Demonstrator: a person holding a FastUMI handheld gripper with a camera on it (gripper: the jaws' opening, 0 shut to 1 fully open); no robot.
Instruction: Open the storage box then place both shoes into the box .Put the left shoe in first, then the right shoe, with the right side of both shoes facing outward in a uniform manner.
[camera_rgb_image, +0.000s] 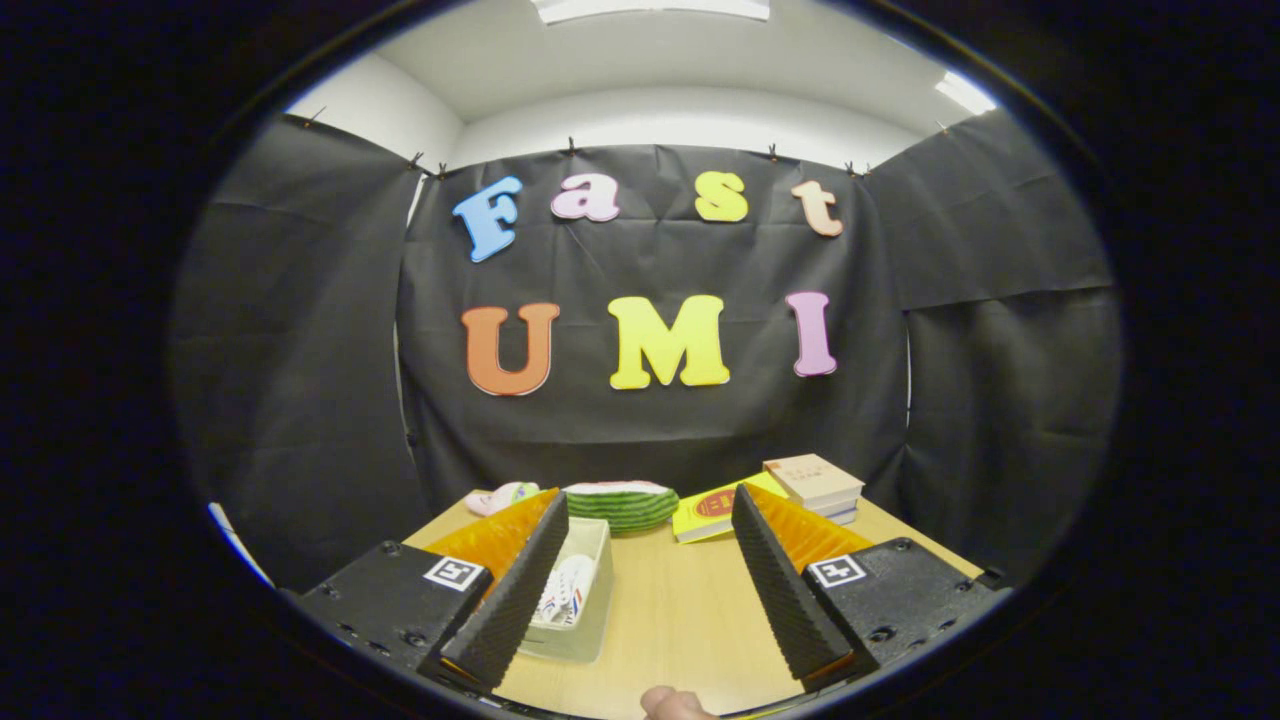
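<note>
Hovering above table (690, 610), gripper (640, 570) spread wide, grasping nothing. Storage box (585, 590) lies ahead-left beside left finger, long axis pointing away; shoe (562, 590) visible inside.

The gripper camera looks forward along its parted fingers (752, 575), low and near over the surface (680, 610), facing the booth's back wall.

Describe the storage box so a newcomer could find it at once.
Start at the wooden table in front of the black cloth wall. The storage box sits just inside the open gripper's left finger, nearer than the striped green cushion. It is the one pale, see-through container, with a shoe inside.
</note>
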